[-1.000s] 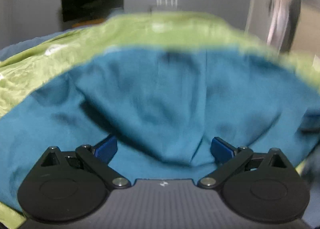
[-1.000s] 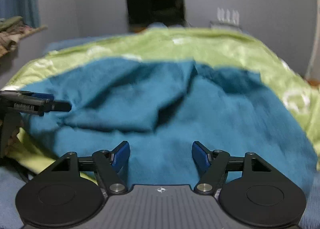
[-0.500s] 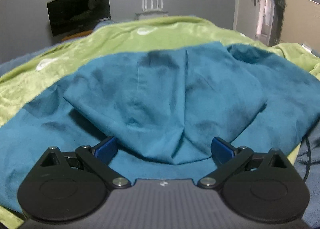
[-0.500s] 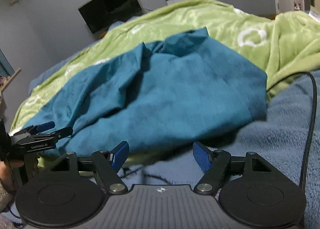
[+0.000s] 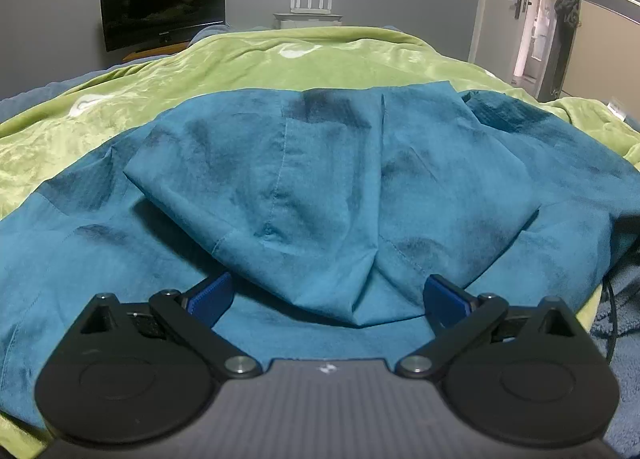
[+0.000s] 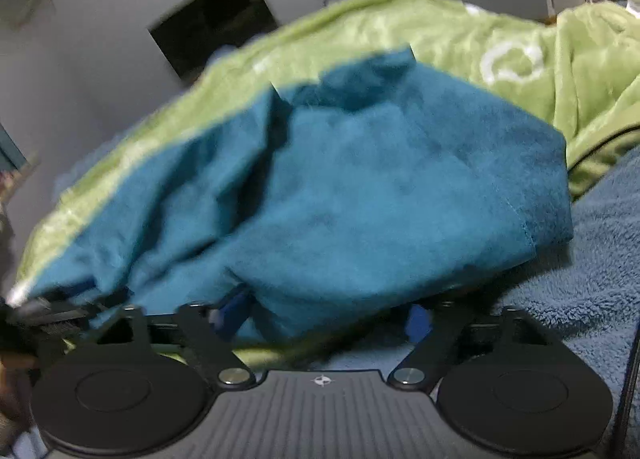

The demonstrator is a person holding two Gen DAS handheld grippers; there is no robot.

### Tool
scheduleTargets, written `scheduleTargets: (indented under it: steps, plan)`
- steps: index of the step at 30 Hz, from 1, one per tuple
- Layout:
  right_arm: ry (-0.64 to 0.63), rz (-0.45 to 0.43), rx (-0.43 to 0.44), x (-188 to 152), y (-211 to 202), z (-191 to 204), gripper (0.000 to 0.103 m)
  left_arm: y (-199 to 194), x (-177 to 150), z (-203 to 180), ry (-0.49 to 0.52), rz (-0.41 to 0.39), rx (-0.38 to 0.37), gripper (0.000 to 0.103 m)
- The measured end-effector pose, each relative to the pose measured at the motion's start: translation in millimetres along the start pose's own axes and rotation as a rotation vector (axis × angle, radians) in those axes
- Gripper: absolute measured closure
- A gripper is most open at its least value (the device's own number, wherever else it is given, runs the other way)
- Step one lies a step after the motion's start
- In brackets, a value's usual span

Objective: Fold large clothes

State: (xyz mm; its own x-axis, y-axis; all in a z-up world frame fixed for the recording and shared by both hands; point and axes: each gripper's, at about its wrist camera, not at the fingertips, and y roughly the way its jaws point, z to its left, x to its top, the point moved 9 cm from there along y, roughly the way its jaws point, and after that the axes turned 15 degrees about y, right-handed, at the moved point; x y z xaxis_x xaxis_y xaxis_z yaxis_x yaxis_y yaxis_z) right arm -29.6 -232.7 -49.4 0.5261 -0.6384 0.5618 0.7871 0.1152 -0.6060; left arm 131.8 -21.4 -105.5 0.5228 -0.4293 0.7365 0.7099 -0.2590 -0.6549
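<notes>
garment: teal garment [image 5: 320, 187] lying rumpled across centre frame on green blanket [image 5: 248, 71], one flap doubled over.
left gripper [image 5: 326, 297]: gaping wide, holding nothing, flap's tip sagging between the fingers.
right gripper [image 6: 326, 317]: standing apart at the near hem, fingertips hidden by cloth, no grip visible.
risk: likely pinching a single layer, dragging the fold crooked; black cable [image 5: 610, 323] at lower right possibly snagging.
room: dark monitor [image 5: 162, 3] upper left, door [image 5: 506, 7] upper right, blue fleece [image 6: 592, 259] lower right.

A bed is covered by a green blanket [image 5: 248, 71] with white ring patterns. A teal garment [image 5: 320, 179] is spread, creased, on the blanket. A blue fleece blanket [image 6: 580, 279] is laid at the near edge.
</notes>
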Motion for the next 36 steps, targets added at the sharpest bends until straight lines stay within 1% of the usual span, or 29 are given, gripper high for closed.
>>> scheduleTargets:
  steps: [3,4,6,8,9,11,14,16,18,19,21,23,26,27,29,31,32,34,36]
  plan:
    - [0.036,-0.117,0.101,17,-19,9,0.035,1,0,1,-0.003,-0.001,0.0,0.0]
    - [0.071,-0.135,0.109,22,-19,5,0.035,1,0,1,-0.004,-0.001,0.0,0.0]
    - [0.159,-0.099,0.064,25,-9,-8,0.035,2,0,0,-0.005,-0.001,-0.002,0.0]
    - [0.208,-0.053,-0.019,17,3,-22,0.03,0,0,-1,-0.005,-0.007,0.001,0.0]
    - [0.229,-0.037,-0.043,14,8,-28,0.028,-2,2,0,-0.01,-0.016,0.009,0.001]
    - [0.25,-0.052,-0.05,15,14,-30,0.028,-8,9,1,-0.02,-0.053,0.035,0.0]
    - [0.332,-0.142,-0.015,32,16,-37,0.03,-15,23,-2,-0.038,-0.106,0.055,0.0]
    - [0.33,-0.219,-0.017,42,17,-43,0.033,-15,31,-8,-0.042,-0.122,0.036,0.0]
    - [0.339,-0.257,-0.016,51,19,-46,0.036,-9,31,-17,-0.02,-0.102,0.01,0.0]
    - [0.346,-0.26,-0.007,55,22,-49,0.037,-4,28,-22,0.007,-0.079,0.01,0.0]
    - [0.33,-0.272,0.003,57,22,-47,0.04,5,20,-29,0.063,-0.028,0.037,0.0]
    - [0.294,-0.274,0.002,59,23,-46,0.041,10,14,-30,0.067,0.001,0.048,0.0]
    - [0.283,-0.269,-0.002,62,30,-46,0.041,2,16,-26,0.053,-0.033,0.072,0.0]
    - [0.285,-0.268,0.0,62,31,-46,0.042,2,16,-26,0.057,-0.033,0.074,0.0]
    - [0.275,-0.271,-0.002,64,30,-46,0.047,9,11,-31,0.08,0.005,0.072,0.001]
    - [0.254,-0.277,-0.006,64,31,-44,0.058,14,6,-35,0.097,0.024,0.074,0.001]
    - [0.24,-0.281,-0.01,65,30,-41,0.06,16,4,-36,0.104,0.029,0.075,0.001]
    - [0.205,-0.29,-0.017,68,30,-36,0.075,21,0,-39,0.127,0.037,0.078,0.001]
    - [0.168,-0.295,-0.024,70,30,-28,0.078,28,-3,-42,0.163,0.042,0.086,0.001]
